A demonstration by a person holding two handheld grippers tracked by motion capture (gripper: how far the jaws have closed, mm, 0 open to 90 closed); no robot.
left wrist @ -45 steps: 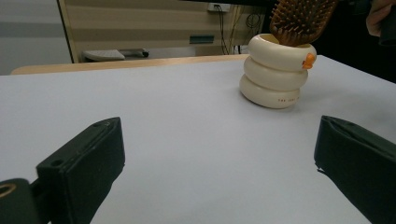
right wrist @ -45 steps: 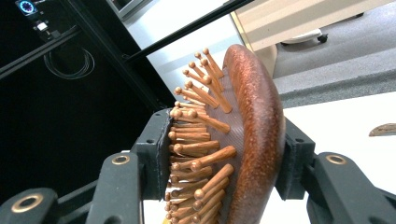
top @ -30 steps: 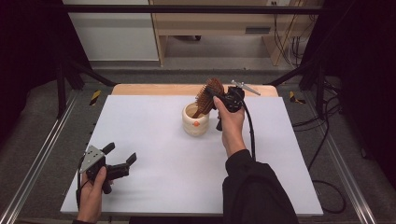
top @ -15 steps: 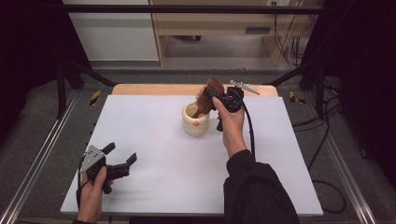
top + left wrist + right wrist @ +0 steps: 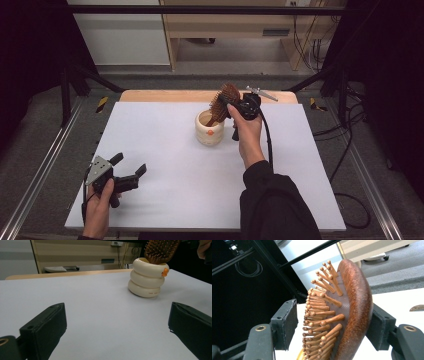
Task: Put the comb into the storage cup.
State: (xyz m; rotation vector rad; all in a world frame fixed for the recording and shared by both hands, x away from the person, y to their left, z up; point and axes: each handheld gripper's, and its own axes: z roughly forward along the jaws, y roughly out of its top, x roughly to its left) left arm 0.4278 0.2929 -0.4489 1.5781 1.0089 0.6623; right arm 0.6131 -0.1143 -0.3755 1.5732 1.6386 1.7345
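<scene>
The wooden hairbrush (image 5: 223,102) stands tilted with its handle down in the cream ribbed cup (image 5: 209,128), which sits on the white table (image 5: 165,120) toward the far middle; the right gripper (image 5: 239,106) has the brush head between its jaws, the right one on the back, the left one clear of the bristles; the left gripper (image 5: 131,170) rests at the near left corner, jaws wide apart.
</scene>
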